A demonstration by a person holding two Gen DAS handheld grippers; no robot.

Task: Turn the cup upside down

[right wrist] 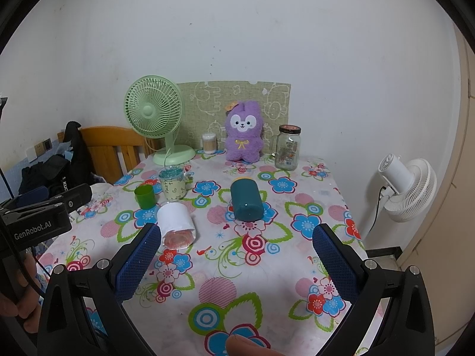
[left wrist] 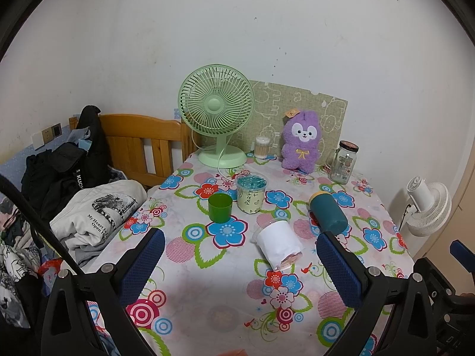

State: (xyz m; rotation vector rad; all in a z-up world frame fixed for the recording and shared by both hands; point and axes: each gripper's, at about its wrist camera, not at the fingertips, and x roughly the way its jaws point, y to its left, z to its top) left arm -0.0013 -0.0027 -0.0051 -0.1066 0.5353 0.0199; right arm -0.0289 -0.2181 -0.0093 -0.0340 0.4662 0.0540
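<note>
1. The left gripper point(left wrist: 240, 262) is spread wide, its blue pads point(left wrist: 142, 264) apart at the bottom of its view with nothing between them but tablecloth point(left wrist: 213, 296).
2. The right gripper point(right wrist: 234, 259) is likewise released and empty, low in its own frame.
3. The green cup point(left wrist: 220, 207) stands upright, mouth up, just left of centre in the left view, on the cloth.
4. Just right of it, almost touching, is a party cup point(left wrist: 251, 194) with blue filling, also upright.
5. A white cup point(left wrist: 277, 244) lies on its side below centre, mouth toward the table's far end.
6. A teal bottle point(left wrist: 328, 213) with a yellow cap lies on its side to the right of centre.
7. Along the wall, upper middle: a green fan point(left wrist: 216, 112), a swab tub point(left wrist: 262, 147), a purple plush point(left wrist: 301, 141) and a glass jar point(left wrist: 344, 161).
8. A white fan point(right wrist: 406, 187) stands at the right edge of the right view, off the table.
9. Clothes point(left wrist: 89, 216) are piled at the left edge of the left view.
</note>
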